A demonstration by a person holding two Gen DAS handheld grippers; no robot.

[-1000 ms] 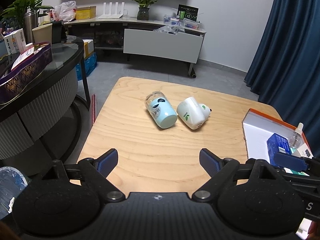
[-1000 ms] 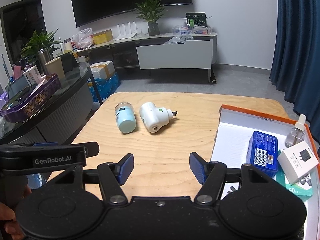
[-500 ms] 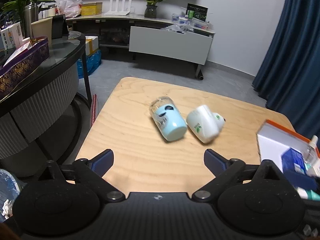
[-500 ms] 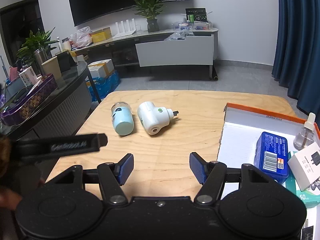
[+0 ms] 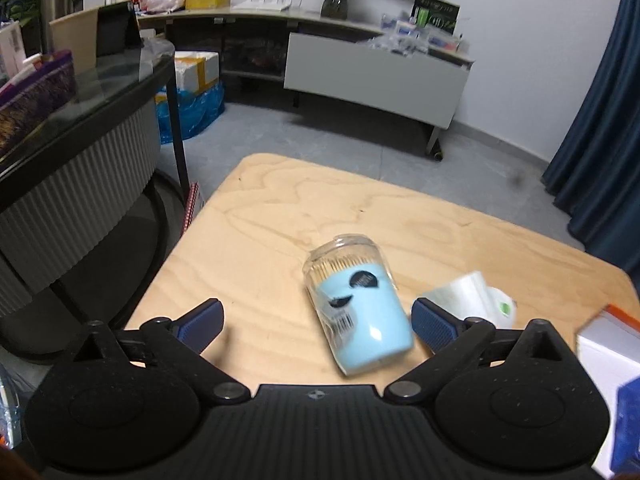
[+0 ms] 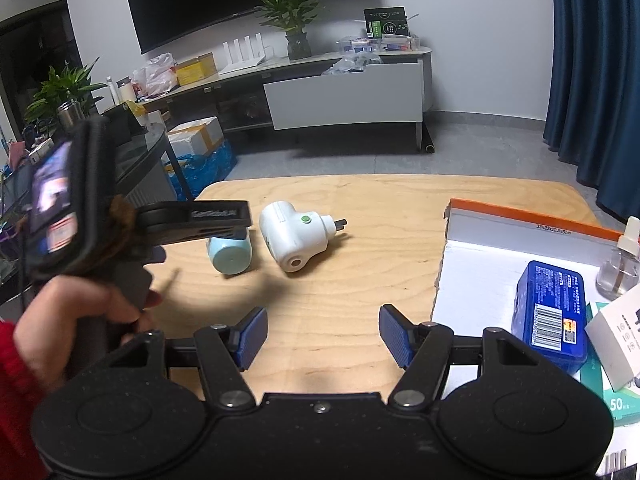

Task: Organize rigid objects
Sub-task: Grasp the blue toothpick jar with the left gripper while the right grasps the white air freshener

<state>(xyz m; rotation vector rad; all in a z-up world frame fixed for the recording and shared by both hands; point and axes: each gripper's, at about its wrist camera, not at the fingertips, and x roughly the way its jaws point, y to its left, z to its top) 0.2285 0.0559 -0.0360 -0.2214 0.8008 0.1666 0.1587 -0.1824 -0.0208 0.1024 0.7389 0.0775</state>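
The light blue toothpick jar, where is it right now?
The light blue toothpick jar lies on its side on the wooden table, between the open left gripper fingers, nearer the right one, with the white plug-in device just to its right.

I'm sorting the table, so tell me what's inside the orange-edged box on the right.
In the orange-edged box lie a blue tin, a small clear bottle, a white carton and a teal packet beneath it. Anything under these is hidden.
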